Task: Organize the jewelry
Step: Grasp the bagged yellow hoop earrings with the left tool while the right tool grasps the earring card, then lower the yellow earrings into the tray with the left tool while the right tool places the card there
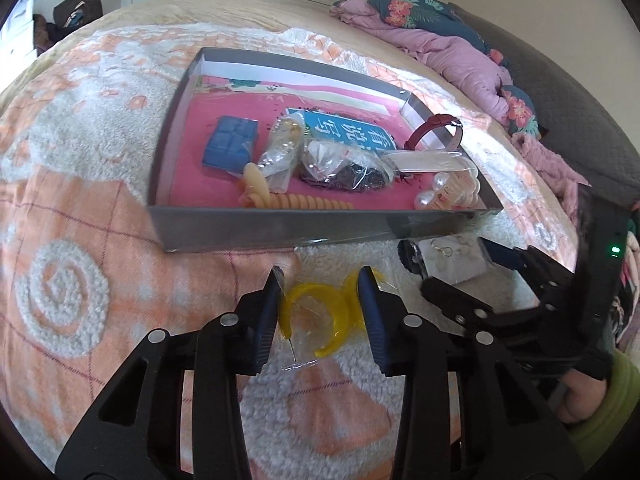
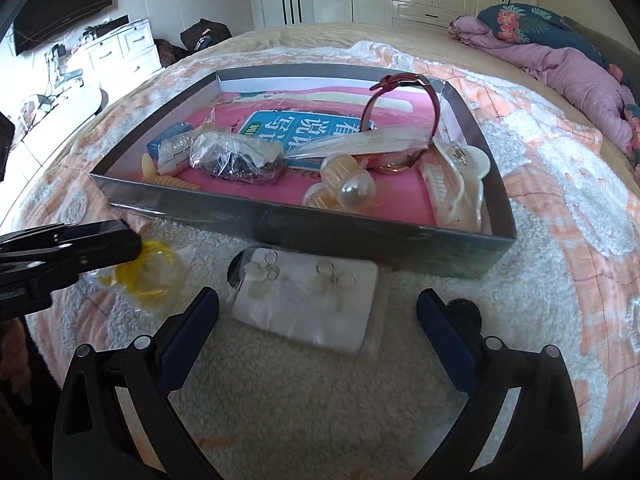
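Yellow plastic bangles sealed in a clear crinkly bag (image 1: 316, 316) lie on the bed's peach-and-white fleece blanket (image 1: 80, 280), just near of the shallow grey cardboard tray (image 1: 320, 228). The left gripper (image 1: 320, 280) straddles that bag with its jaws spread, one blue pad on each side and neither yet pressing it. To do this well, I judge the jaws should drop low enough to catch a hoop itself and not only the slippery film, then squeeze gently, since thin plastic can slide out or the hoops can spring sideways. Lifting clear of the tray's near wall before moving in would keep the bag from snagging.

To the right, the right gripper (image 2: 316, 304) hovers with jaws spread wide around a white card of silvery hoop earrings in a clear sleeve (image 2: 308, 300), which lies flat on the blanket, close against the tray's near wall.

Inside the tray, over a pink printed liner, sit a blue block-patterned case (image 1: 230, 144) at the left, a clear bag of gold pieces (image 1: 280, 148), a clear bag of dark beads (image 1: 344, 172), a beige spiral hair tie (image 1: 280, 200) against the near wall, a dark red strap watch (image 2: 400, 120) leaning at the far right, and pearl-trimmed cream hair clips (image 2: 352, 190) at the near right.
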{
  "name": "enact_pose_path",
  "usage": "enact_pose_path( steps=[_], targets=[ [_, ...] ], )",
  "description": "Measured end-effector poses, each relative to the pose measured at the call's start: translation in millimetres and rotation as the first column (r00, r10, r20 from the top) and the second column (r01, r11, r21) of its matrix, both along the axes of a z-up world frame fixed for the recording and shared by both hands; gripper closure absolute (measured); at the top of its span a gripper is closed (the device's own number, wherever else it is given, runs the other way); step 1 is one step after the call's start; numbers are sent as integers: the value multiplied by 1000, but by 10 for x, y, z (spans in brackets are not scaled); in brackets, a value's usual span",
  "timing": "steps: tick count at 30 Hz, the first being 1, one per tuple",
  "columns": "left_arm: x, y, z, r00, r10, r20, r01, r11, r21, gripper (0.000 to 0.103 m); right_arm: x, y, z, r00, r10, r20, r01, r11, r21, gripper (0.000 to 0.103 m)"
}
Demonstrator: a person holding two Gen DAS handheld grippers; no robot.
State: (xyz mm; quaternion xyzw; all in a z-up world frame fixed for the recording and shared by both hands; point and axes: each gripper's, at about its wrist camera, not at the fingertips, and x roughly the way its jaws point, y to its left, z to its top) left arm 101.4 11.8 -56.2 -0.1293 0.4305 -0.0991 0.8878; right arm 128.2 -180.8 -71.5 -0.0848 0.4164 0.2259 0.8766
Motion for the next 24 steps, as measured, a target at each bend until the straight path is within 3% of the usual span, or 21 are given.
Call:
enact_pose_path(
  steps=[3,4,8,15,24],
  targets=[
    [-70,80,51,1000,10,18,-10,1000,-22,73,21,12,-20,1000,6,6,-6,1000,21,6],
    [-83,93,73,1000,12,24,-11,1000,-25,74,28,7,-26,1000,12,0,-12,999,30,15],
    [-134,140,196,998,21,60,-19,999,-28,74,-15,-4,19,999,48,11,-48,998,44,35],
    [-198,234,392,992,46,113,-44,999,-25,74,-185,-5,130,992,125,30,-127,988,85,42],
    [-150,401,619,982,94,164,-92,996,-21,74,-308,-46,504,980,138,145,-156,980,121,45]
  ],
)
